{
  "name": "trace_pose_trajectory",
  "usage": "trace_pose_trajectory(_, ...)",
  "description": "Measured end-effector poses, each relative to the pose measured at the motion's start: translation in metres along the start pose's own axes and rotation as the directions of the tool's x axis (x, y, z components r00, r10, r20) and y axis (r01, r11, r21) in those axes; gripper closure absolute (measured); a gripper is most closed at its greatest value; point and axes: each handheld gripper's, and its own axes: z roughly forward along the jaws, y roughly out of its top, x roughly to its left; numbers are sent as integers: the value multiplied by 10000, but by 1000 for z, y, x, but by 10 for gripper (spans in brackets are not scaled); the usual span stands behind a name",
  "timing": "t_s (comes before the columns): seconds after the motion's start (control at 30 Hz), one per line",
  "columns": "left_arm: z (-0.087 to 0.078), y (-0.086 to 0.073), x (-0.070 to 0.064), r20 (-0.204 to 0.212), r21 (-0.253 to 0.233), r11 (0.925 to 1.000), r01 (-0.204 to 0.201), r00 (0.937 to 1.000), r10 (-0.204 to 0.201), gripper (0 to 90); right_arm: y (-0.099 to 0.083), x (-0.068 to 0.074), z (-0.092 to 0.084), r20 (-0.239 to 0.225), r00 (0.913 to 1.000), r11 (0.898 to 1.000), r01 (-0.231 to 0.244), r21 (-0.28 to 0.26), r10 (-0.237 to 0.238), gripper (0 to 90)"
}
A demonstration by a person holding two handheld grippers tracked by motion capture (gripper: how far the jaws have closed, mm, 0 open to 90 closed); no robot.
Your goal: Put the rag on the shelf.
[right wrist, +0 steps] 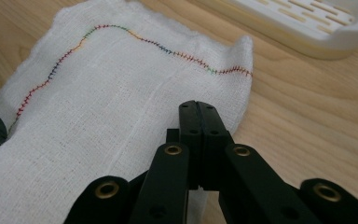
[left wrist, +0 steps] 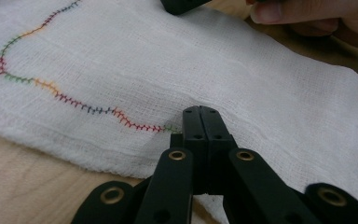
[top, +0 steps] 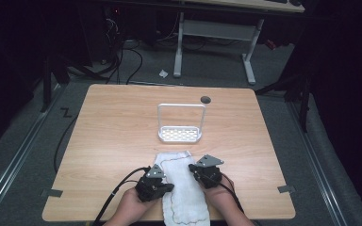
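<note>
High view – cloth: a white cloth [top: 183,188] lay flat on the worktop [top: 113,141], its near end at the front edge, between the left gripper [top: 166,186] and the right gripper [top: 194,168]; a white rack [top: 180,134] stood just beyond its far end.
Left gripper view – fingers: the fingers [left wrist: 192,126] were closed tip to tip with nothing between them, lying over the cloth's [left wrist: 168,70] long edge by the coloured stitching [left wrist: 88,108].
Right gripper view – fingers: the fingers [right wrist: 190,120] were likewise closed and empty above the cloth [right wrist: 98,121], near its side edge.
Handling: it looked light, thin, limp and loosely woven, likely to sag and fold when lifted, not fragile.
Where to hold: pinching the stitched hem at two corners of one end seemed best.
</note>
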Motion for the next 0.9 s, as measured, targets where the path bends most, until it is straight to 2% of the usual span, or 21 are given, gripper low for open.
trace_pose_trajectory(0.1,0,-3,-5,354,44,10000,-86,9993,85,899,-8,-2,-11,-79,9999,9999,-113,129,114,900)
trace_pose_trajectory(0.17,0,-4,-9,374,123,9995,-294,9989,289,898,-12,-5,-17,-184,9994,9993,-293,224,297,900)
trace_pose_trajectory(0.27,-2,-4,-11,320,133,9990,-429,9986,424,870,-16,-5,-22,-227,9993,9993,-285,222,290,900)
trace_pose_trajectory(0.3,-5,-4,-10,145,9,9987,-518,9986,518,870,-16,-5,-22,-227,9993,9993,-285,222,290,900)
trace_pose_trajectory(0.37,-14,-4,3,-613,-719,9971,-230,9979,186,779,-17,-6,-22,-276,9993,9995,-255,165,259,900)
trace_pose_trajectory(0.4,-18,-5,11,-1104,-1030,9947,54,9937,-169,740,-17,-7,-21,-330,9990,9994,-283,176,289,900)
trace_pose_trajectory(0.43,-21,-4,21,-1554,-1323,9904,392,9860,-598,721,-17,-7,-21,-368,9989,9994,-294,180,301,900)
trace_pose_trajectory(0.47,-23,-4,30,-1744,-1663,9829,796,9786,-1087,689,-17,-8,-21,-438,9985,9993,-315,176,323,900)
trace_pose_trajectory(0.53,-23,-2,44,-1822,-2107,9679,1371,9673,-1766,658,-17,-10,-21,-545,9978,9991,-378,180,388,900)
trace_pose_trajectory(0.6,-17,4,53,-1719,-2120,9623,1702,9629,-2081,639,-17,-11,-21,-614,9973,9990,-402,173,412,900)
trace_pose_trajectory(0.63,-14,7,56,-1755,-2071,9613,1816,9598,-2191,624,-16,-11,-21,-622,9972,9990,-393,194,404,900)
trace_pose_trajectory(0.67,-10,10,58,-1698,-1991,9613,1903,9594,-2251,617,-16,-11,-21,-639,9972,9991,-383,193,395,900)
trace_pose_trajectory(0.7,-5,13,59,-1856,-1805,9643,1939,9560,-2270,618,-16,-11,-21,-659,9970,9990,-392,198,404,900)
trace_pose_trajectory(0.73,0,15,60,-2064,-1617,9676,1939,9522,-2253,647,-16,-12,-21,-682,9969,9990,-388,207,402,900)
trace_pose_trajectory(0.8,4,17,61,-1923,-1696,9606,2202,9486,-2514,749,-16,-12,-21,-734,9964,9989,-412,203,425,900)
trace_pose_trajectory(0.83,4,18,61,-1931,-1694,9594,2254,9470,-2566,830,-16,-13,-21,-746,9964,9990,-399,211,414,900)
trace_pose_trajectory(0.9,3,20,58,-2238,-1833,9633,1960,9459,-2350,867,-16,-13,-21,-777,9962,9991,-377,201,391,900)
